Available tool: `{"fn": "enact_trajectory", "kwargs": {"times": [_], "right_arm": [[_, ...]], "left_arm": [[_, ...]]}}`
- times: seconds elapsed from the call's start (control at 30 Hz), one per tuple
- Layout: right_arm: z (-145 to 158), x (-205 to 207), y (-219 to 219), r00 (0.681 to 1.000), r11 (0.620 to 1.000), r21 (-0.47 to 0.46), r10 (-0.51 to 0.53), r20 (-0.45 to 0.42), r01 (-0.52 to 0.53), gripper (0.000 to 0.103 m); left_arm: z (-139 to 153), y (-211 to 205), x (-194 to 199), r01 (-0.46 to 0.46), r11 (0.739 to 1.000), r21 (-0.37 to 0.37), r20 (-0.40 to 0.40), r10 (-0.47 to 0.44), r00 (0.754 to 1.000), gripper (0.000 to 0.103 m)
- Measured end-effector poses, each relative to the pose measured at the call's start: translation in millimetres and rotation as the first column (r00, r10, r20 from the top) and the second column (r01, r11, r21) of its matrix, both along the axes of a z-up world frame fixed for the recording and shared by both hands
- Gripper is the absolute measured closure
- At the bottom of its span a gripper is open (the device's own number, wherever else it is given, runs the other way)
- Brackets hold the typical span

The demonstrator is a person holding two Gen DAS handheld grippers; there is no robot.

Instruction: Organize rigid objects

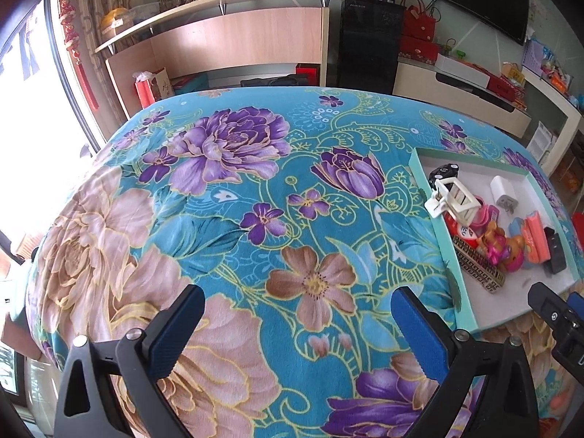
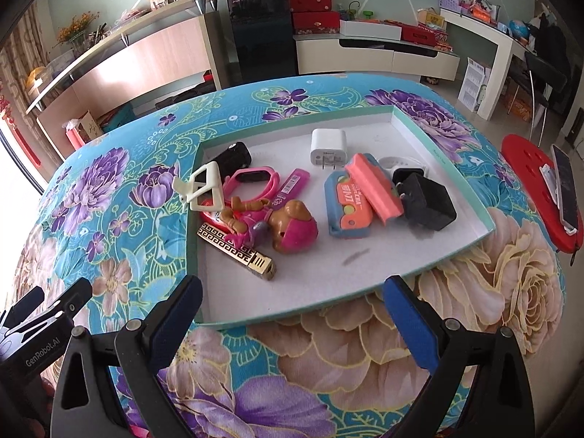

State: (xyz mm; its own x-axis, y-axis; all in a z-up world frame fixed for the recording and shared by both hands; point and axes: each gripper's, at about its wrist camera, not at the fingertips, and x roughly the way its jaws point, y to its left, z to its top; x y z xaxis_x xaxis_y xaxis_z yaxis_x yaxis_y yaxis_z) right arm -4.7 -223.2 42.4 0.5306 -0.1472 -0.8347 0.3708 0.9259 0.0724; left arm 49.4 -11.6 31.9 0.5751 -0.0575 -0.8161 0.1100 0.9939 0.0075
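A shallow teal-rimmed tray (image 2: 449, 162) (image 1: 443, 252) lies on the floral table. It holds a white charger (image 2: 326, 145), a black charger (image 2: 429, 202), an orange and blue case (image 2: 350, 204), a pink toy dog (image 2: 288, 224), a gold patterned bar (image 2: 237, 253), a pink watch (image 2: 255, 182), a white clip (image 2: 204, 186) and a black item (image 2: 233, 157). My right gripper (image 2: 292, 304) is open and empty, just before the tray's near rim. My left gripper (image 1: 297, 314) is open and empty over bare cloth, left of the tray.
The table wears a blue floral cloth (image 1: 233, 182). A red stool with a phone (image 2: 564, 186) stands at the right. Shelves, a black cabinet (image 1: 368, 47) and a white TV stand line the far wall.
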Motion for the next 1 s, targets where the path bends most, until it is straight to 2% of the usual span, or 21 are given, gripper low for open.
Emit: {"fn": "enact_trajectory", "kwargs": {"times": [0.2, 0.37, 0.5, 0.57, 0.73, 1.0], "right_arm": [[-11, -9, 5, 1.000, 0.999, 0.047, 0.005, -0.006, -0.005, 0.004], [-21, -11, 12, 1.000, 0.998, 0.055, 0.017, 0.001, -0.017, 0.004], [-28, -11, 18, 0.999, 0.997, 0.072, 0.028, 0.019, -0.029, 0.004], [-31, -11, 22, 0.999, 0.998, 0.057, 0.033, 0.020, -0.034, 0.004], [-33, -13, 27, 0.999, 0.999, 0.024, 0.036, 0.033, -0.037, 0.004], [-34, -15, 26, 0.999, 0.999, 0.024, 0.025, 0.039, -0.026, 0.004]], "left_arm": [[-11, 1, -11, 0.036, 0.999, 0.023, -0.048, -0.035, 0.998, 0.000], [-25, 8, -21, 0.028, 1.000, 0.004, -0.068, -0.028, 0.997, 0.000], [-32, 16, -27, 0.002, 1.000, 0.007, -0.049, -0.001, 0.999, 0.000], [-35, 17, -30, -0.003, 1.000, 0.028, -0.042, 0.004, 0.999, 0.000], [-38, 23, -34, -0.021, 1.000, 0.014, -0.039, 0.022, 0.999, 0.000], [-41, 25, -37, -0.048, 0.998, 0.027, -0.021, 0.048, 0.999, 0.000]]}}
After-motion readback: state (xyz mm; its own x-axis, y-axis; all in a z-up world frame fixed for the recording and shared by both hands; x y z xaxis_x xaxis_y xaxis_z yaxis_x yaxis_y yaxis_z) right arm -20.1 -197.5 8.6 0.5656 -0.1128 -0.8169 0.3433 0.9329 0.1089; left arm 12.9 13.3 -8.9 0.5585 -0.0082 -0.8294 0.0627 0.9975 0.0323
